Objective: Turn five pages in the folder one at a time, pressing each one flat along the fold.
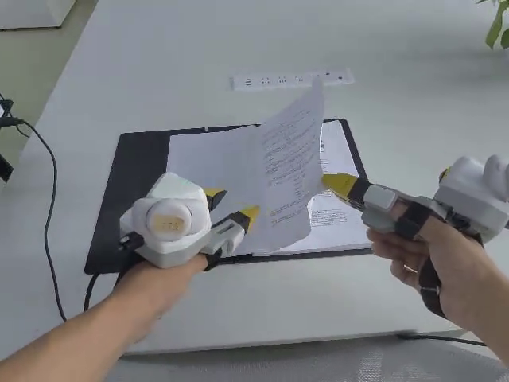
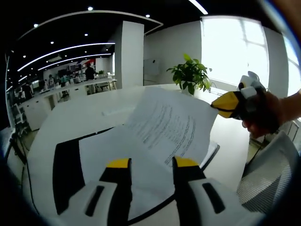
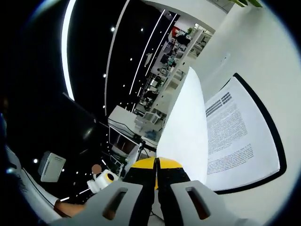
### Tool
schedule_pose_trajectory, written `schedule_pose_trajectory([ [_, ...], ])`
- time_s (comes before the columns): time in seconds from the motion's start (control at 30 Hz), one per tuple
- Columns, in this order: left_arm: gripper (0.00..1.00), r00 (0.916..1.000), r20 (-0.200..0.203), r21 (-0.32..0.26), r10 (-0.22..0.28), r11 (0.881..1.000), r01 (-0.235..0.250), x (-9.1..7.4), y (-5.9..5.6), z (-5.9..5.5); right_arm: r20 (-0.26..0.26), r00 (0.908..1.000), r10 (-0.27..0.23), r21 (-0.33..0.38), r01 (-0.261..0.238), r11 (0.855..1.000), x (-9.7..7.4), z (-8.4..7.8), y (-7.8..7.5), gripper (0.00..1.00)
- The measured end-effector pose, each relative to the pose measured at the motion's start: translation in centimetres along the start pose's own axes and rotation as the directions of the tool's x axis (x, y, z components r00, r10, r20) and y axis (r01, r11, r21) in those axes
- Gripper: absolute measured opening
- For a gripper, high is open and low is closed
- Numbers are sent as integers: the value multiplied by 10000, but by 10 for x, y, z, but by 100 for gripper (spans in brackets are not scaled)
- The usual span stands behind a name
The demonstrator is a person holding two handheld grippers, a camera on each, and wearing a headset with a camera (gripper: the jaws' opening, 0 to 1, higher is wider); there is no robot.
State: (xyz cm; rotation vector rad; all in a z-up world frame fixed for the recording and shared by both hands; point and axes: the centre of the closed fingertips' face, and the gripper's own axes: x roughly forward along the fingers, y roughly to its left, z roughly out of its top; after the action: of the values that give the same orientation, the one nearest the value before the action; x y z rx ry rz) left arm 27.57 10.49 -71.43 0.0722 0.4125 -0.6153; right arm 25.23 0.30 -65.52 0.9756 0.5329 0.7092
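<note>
Head view: black folder [image 1: 135, 199] lay open on the white surface [image 1: 159, 64]. The lifted page [image 1: 290, 175] stood nearly upright over the fold and hid part of the printed sheet behind it. The right hand-held gripper [image 1: 338, 185] was pinched on the page's right edge. The left hand-held gripper [image 1: 232, 204] was at the folder's lower left with its jaws apart, holding nothing, tips just beside the page's lower edge. A power strip [image 1: 290, 79] lay beyond the folder and a black cable [image 1: 52, 207] ran at the left.

Left gripper view: the left gripper's jaws [image 2: 151, 164] were spread over the folder [image 2: 63, 165]. The lifted page [image 2: 169, 127] rose ahead, with the right gripper [image 2: 228, 104] at its corner and a plant [image 2: 190, 75] behind.

Right gripper view: the jaws [image 3: 156, 165] were closed on the lifted page [image 3: 188, 132], which blocked the folder's far half. A printed sheet [image 3: 235, 136] lay flat beside it.
</note>
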Motion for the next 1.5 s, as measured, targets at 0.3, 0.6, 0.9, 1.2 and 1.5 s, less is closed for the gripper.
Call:
schedule_pose_trajectory([
  [0.3, 33, 9974, 75, -122, 718, 9973, -717, -50, 40, -9, -781, 9952, 594, -157, -608, 9980, 41, -28, 26, 0],
  [0.6, 32, 9912, 24, -404, 1321, 9904, -1319, -91, 68, -24, -1648, 9838, 706, -122, -736, 9972, 84, -71, 37, 0],
  [0.9, 32, 9875, -40, -666, 1573, 9853, -1572, -114, 82, -40, -2426, 9694, 374, -7, -387, 9992, 117, -111, 29, 0],
  [1.2, 31, 9863, -187, -794, 1640, 9831, -1650, -120, 90, -52, -3177, 9478, -281, -117, 257, 9996, 139, -135, 1, 0],
  [1.5, 30, 9856, -569, -804, 1592, 9833, -1634, -118, 93, -68, -3846, 9177, -998, -365, 930, 9950, 160, -158, -33, 0],
])
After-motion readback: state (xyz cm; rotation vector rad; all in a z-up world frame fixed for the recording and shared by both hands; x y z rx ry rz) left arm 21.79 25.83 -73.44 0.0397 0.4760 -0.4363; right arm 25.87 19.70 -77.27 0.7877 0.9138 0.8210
